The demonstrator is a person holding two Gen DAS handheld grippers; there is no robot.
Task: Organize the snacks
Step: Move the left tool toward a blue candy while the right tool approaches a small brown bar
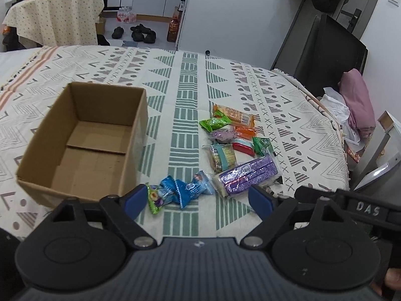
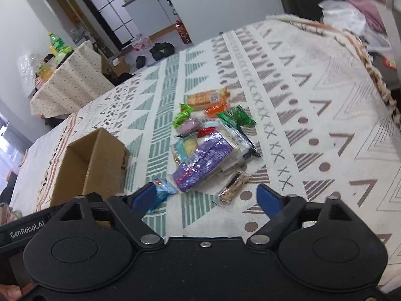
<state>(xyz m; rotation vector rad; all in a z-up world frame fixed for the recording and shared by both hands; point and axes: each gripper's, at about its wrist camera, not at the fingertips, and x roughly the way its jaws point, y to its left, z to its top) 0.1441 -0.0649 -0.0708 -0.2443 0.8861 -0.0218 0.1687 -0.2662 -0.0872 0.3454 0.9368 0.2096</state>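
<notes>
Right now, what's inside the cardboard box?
The cardboard box holds no snacks: only its bare bottom flaps show. The near wall hides a strip of floor behind it in the left wrist view.

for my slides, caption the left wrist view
Open left gripper hovers over loose snacks beside an empty cardboard box.

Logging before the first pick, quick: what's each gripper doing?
Left gripper: open, holding nothing.
Right gripper: open, holding nothing.
</notes>
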